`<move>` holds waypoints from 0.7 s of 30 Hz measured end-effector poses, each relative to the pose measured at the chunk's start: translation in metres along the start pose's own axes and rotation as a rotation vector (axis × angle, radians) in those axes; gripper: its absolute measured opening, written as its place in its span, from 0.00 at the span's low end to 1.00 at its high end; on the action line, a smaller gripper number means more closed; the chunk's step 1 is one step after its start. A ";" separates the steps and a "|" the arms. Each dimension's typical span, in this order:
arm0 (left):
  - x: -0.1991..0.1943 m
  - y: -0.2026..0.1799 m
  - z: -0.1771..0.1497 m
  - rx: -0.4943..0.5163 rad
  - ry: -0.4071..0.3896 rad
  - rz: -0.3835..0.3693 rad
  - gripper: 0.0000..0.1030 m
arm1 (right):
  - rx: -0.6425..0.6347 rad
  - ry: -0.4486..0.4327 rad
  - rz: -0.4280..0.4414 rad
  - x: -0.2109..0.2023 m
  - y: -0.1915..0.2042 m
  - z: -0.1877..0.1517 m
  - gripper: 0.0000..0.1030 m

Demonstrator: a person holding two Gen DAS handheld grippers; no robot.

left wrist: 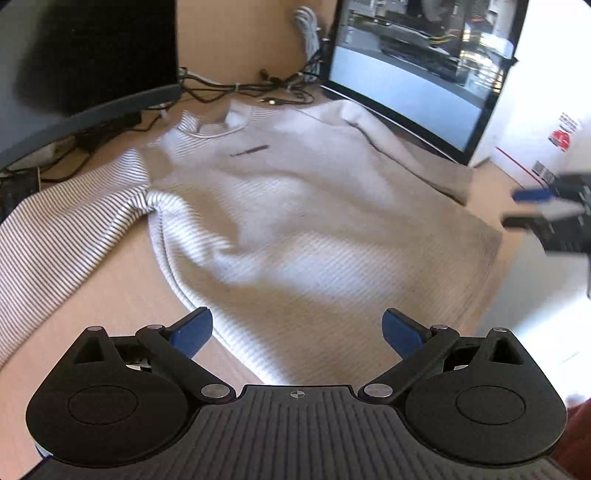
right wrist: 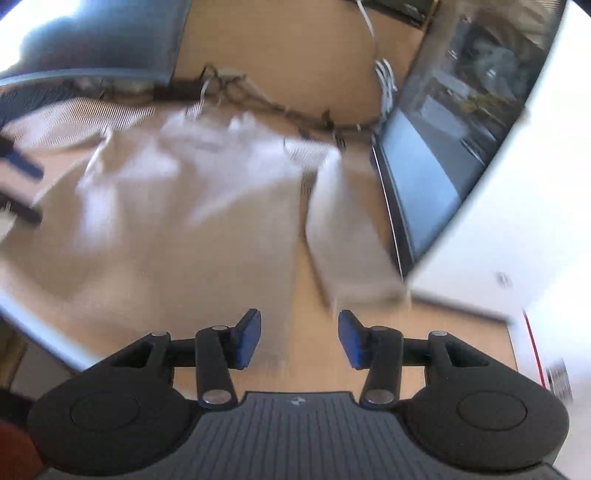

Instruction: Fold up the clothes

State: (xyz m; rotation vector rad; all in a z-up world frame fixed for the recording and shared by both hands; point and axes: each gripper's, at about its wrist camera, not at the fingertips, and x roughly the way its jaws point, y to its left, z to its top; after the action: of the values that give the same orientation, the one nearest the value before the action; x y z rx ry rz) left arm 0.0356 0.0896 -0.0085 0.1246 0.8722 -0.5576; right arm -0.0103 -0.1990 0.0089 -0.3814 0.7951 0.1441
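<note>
A light wooden tabletop (left wrist: pixel 122 291) carries two monitors: a dark unlit monitor (left wrist: pixel 88 55) at the far left and a lit monitor (left wrist: pixel 417 74) at the far right, its screen showing a blurred picture. Between them, a tangle of black cables (left wrist: pixel 236 88) lies along the rear edge of the tabletop, and a white cable (left wrist: pixel 308 33) hangs against the brown back panel (left wrist: pixel 240 37). A white wall (left wrist: pixel 554 92) bearing a red-and-white label (left wrist: pixel 563 133) stands beside the lit monitor.
</note>
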 end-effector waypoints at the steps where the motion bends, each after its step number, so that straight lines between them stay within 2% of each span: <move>1: -0.004 -0.003 -0.003 -0.006 -0.005 0.005 0.98 | -0.008 0.009 -0.012 -0.003 0.004 -0.010 0.45; 4: -0.016 -0.011 -0.009 -0.031 -0.024 0.031 1.00 | -0.052 0.014 -0.038 0.012 0.017 -0.027 0.45; 7: -0.024 -0.027 -0.018 -0.029 -0.034 0.060 1.00 | -0.108 -0.062 -0.032 0.026 0.029 -0.020 0.44; 9: -0.027 -0.041 -0.024 -0.033 -0.019 0.096 1.00 | -0.077 -0.131 -0.001 0.027 0.023 -0.005 0.33; 10: -0.028 -0.048 -0.027 -0.038 -0.012 0.115 1.00 | -0.012 -0.162 0.037 0.023 0.012 0.005 0.23; 12: -0.028 -0.063 -0.033 0.001 -0.009 0.159 1.00 | 0.068 -0.218 0.088 0.017 -0.008 0.021 0.21; 16: -0.009 -0.074 -0.037 0.079 -0.015 0.413 1.00 | 0.108 -0.281 0.129 0.012 -0.039 0.038 0.21; 18: -0.008 -0.061 -0.030 0.024 -0.045 0.515 1.00 | 0.070 -0.285 0.123 0.013 -0.041 0.035 0.21; 21: -0.014 -0.032 -0.018 -0.102 -0.091 0.646 1.00 | 0.056 -0.263 0.132 0.021 -0.036 0.020 0.32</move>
State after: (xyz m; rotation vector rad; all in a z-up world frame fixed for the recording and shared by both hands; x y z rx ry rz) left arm 0.0000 0.0741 -0.0062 0.2733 0.7178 0.0843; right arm 0.0271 -0.2250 0.0164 -0.2503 0.5633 0.2893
